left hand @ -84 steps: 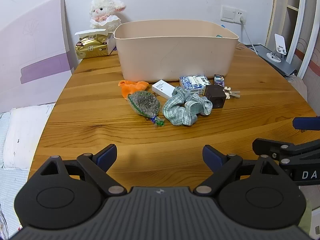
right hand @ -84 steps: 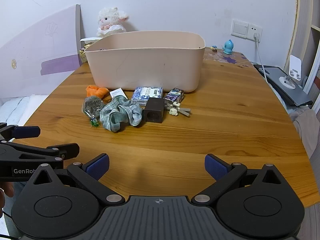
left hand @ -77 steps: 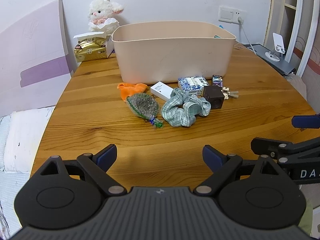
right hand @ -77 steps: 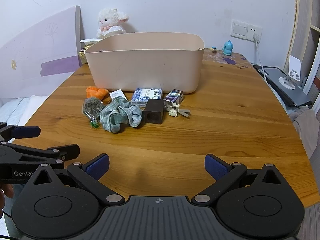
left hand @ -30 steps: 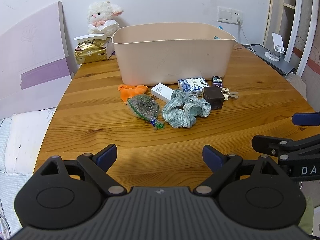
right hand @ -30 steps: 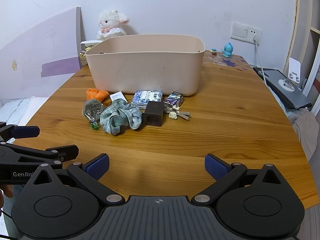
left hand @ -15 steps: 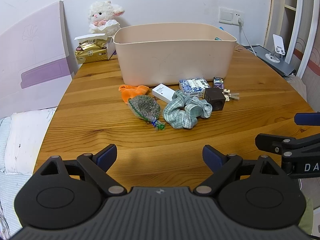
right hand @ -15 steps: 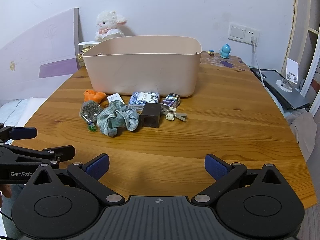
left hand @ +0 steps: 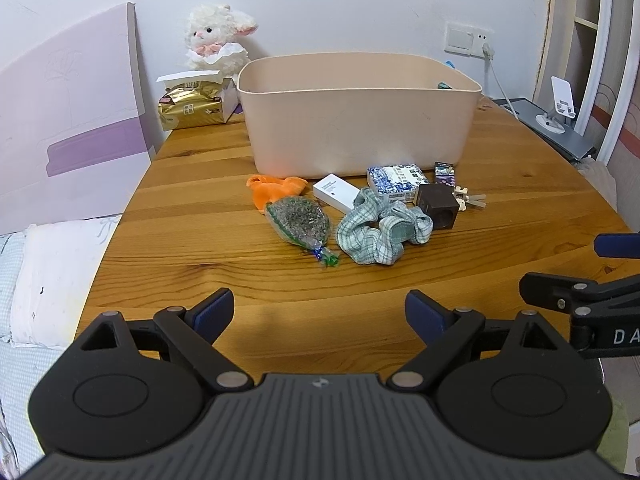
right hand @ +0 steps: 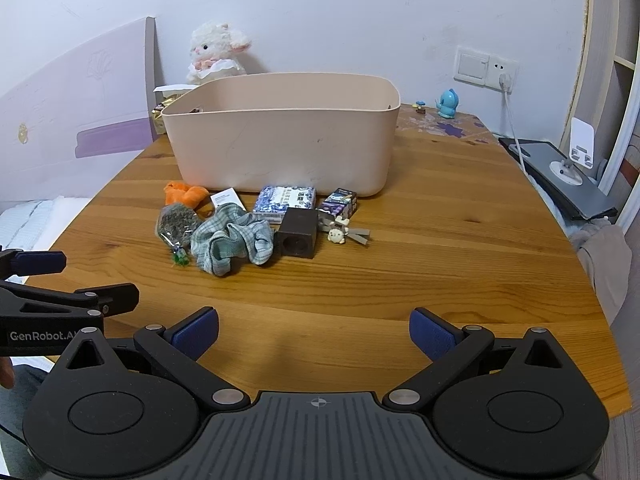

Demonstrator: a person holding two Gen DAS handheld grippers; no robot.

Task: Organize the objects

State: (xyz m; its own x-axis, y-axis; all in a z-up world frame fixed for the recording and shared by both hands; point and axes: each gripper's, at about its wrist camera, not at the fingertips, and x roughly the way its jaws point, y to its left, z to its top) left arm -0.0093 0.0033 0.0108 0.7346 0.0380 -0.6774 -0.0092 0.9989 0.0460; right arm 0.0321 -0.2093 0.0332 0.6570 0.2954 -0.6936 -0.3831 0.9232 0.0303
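A beige plastic bin (left hand: 360, 120) (right hand: 280, 136) stands on the wooden table (left hand: 200, 220) (right hand: 460, 240). In front of it lies a cluster: an orange cloth (left hand: 276, 188), a netted green pouch (left hand: 300, 224), a white box (left hand: 335, 192), a checked green scrunchie (left hand: 380, 232) (right hand: 230, 240), a blue patterned box (left hand: 398, 180) (right hand: 286, 199), a dark brown cube (left hand: 438, 206) (right hand: 298, 237), a small purple box (right hand: 340, 204) and a little figure keyring (right hand: 340, 234). My left gripper (left hand: 319, 310) and right gripper (right hand: 314, 334) both hang open over the table's near edge, well short of the cluster.
A plush lamb (left hand: 216, 36) and a gold tissue pack (left hand: 190, 110) sit at the back left. A blue figurine (right hand: 447, 104) and a wall socket with cable (right hand: 506, 76) are back right. A grey device with a phone stand (right hand: 568, 176) lies at the right edge. A bed (left hand: 48, 272) is left.
Both grippers have drifted slightly, the right wrist view shifting a little so the cluster sits further left. Nothing on the table has moved, and both grippers stay open.
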